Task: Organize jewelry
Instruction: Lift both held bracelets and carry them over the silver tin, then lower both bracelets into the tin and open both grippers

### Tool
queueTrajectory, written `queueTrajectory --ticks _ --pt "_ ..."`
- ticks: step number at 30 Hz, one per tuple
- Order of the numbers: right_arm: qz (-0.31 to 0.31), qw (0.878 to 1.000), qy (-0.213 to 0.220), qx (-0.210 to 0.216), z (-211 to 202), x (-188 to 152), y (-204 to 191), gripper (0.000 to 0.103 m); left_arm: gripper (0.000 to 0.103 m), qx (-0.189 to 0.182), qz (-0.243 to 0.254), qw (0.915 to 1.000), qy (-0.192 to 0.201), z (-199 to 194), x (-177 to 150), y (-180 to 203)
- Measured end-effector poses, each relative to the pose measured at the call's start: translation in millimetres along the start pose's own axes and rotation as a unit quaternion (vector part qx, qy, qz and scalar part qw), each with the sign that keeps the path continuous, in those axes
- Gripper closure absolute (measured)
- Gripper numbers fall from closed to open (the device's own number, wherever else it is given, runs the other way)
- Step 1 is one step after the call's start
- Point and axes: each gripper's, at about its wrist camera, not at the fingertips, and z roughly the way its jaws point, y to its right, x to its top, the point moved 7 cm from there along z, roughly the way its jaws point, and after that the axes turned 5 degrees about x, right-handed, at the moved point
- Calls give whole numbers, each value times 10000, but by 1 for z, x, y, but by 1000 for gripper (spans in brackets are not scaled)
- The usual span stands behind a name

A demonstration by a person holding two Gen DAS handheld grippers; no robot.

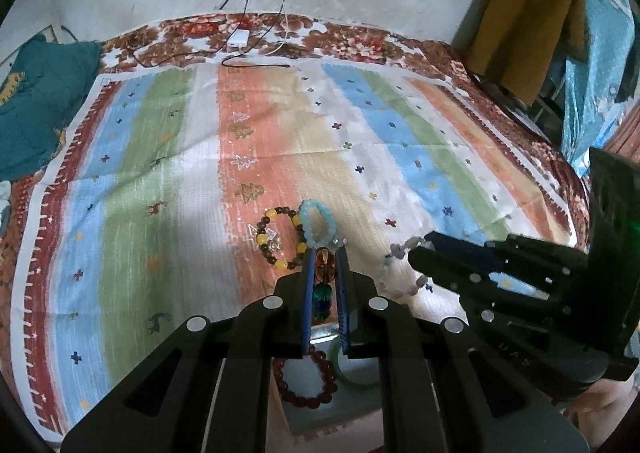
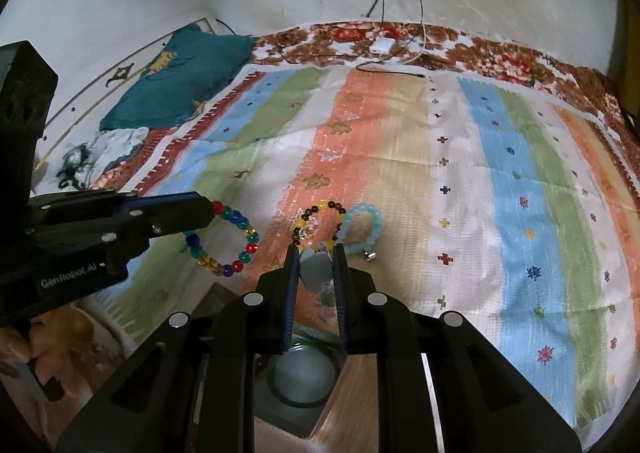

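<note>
Both grippers are busy above the striped cloth [image 1: 168,157] on the bed. The left gripper [image 1: 325,253] is clamped on a bracelet of coloured glass beads [image 2: 224,239], which hangs from its tips in a loose ring. The right gripper [image 2: 316,253] is closed on a pale bracelet [image 1: 394,269] of small irregular stones; in its own view one flat grey stone sits between the blue pads [image 2: 291,293].

Just below both grippers, at the near edge of the cloth, stands a small box [image 1: 340,409]. Inside it lie a dark red bead bracelet [image 1: 306,377] and a green bangle [image 1: 352,369], side by side.

Two more pieces rest on the cloth just beyond the box: a brown and yellow bead bracelet [image 1: 280,239] and, touching it on the right, a light blue bead bracelet [image 1: 318,223].

I think these bead bracelets are light and limp (probably on elastic string), so they will swing and sag when carried. The round beads look smooth and could roll out of the pads; it seems safer to pinch the string between two beads. The bangle is stiff and perhaps breakable.
</note>
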Motion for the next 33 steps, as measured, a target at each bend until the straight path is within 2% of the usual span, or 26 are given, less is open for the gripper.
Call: queueTrajectory --ticks 15,23,25,26,27,28,30,33 --pt "-88 9997 -26 208 -13 -16 -13 85 94 -15 155 9999 60 -13 -22 12" --pt "-42 9996 -116 241 -14 -32 -18 85 93 41 133 9996 -251 -5 -40 14" --pt "11 9996 -180 200 -11 -37 -16 84 88 120 57 9994 -310 -2 -42 10" --pt "48 9996 -215 193 -9 -39 -15 76 87 141 46 9994 -320 -2 -43 8" --pt "76 9995 -222 187 -9 -40 -14 64 85 151 18 9994 -312 -2 -42 7" --pt "90 9995 -232 182 -8 -40 -13 60 84 155 -32 9994 -307 -2 -41 4" --pt "88 9995 -243 153 -8 -41 -13 58 81 169 -129 9992 -324 -1 -41 0" --pt "130 9995 -285 102 -5 -42 -10 51 69 236 -213 9989 -340 1 -40 -6"
